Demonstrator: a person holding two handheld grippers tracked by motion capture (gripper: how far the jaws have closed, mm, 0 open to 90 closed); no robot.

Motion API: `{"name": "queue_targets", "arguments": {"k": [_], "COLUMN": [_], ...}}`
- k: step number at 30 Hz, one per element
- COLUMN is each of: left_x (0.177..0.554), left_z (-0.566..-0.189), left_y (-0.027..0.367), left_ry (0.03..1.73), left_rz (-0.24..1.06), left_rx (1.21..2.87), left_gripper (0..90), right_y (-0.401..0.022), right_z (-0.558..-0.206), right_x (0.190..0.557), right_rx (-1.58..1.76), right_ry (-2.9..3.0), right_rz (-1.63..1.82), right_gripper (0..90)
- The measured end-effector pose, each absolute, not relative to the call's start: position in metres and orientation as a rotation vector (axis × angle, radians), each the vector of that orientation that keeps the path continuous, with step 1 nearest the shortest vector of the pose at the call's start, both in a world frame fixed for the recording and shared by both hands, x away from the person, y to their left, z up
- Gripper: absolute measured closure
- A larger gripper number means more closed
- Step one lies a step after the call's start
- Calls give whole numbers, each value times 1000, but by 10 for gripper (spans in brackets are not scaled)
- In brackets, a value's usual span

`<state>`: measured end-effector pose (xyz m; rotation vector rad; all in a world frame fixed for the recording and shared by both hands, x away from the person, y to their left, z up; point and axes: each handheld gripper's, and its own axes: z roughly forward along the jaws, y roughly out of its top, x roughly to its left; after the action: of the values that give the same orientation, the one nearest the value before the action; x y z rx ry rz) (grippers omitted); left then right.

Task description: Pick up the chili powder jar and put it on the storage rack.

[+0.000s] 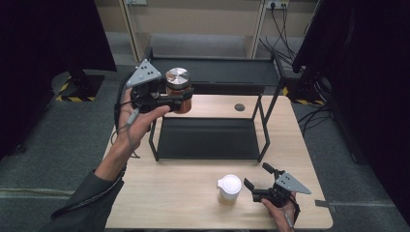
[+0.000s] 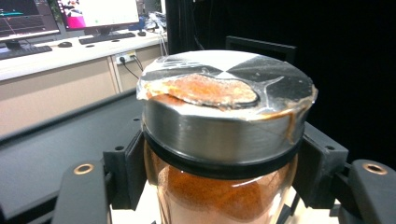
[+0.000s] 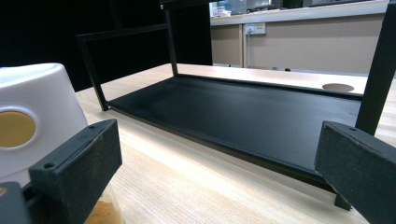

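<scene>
Spice jar (image 1: 179, 91) is clamped in left tool (image 1: 180, 99), lifted at 11 o'clock, unshelved; right tool (image 1: 257, 178) gapes beside white-capped jar (image 1: 229, 187).

Looks like a lab or test room set up for recording. Black curtains (image 1: 43, 38) closing in a lone wooden desk (image 1: 193, 193), hazard-striped stand feet (image 1: 72, 94) on grey carpet, loose cables (image 1: 283, 29) at wall sockets, monitors (image 2: 28, 18) and keyboards (image 2: 100, 37) along a bench behind.
</scene>
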<state>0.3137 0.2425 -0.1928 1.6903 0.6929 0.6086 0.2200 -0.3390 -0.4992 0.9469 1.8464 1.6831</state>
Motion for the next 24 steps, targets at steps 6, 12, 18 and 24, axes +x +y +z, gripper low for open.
{"name": "queue_targets", "arguments": {"k": [6,12,18,24], "left_x": [325,331,339,348], "left_z": [-182,-173,-170,-168], "left_y": [247,249,247,244], "left_ry": [740,774,801,809], "left_rz": [635,656,666,678], "left_rx": [1668,1659,1648,1645], "left_gripper": [309,308,308,308], "right_y": [-339,-340,-340,-341], "right_z": [-499,-500,-500,-500], "right_x": [220,221,221,221], "right_rx": [947,952,952,952], "right_ry": [1847,1845,1843,1843], "right_rz": [1684,1688,1690,1691], "right_gripper": [10,10,10,10]}}
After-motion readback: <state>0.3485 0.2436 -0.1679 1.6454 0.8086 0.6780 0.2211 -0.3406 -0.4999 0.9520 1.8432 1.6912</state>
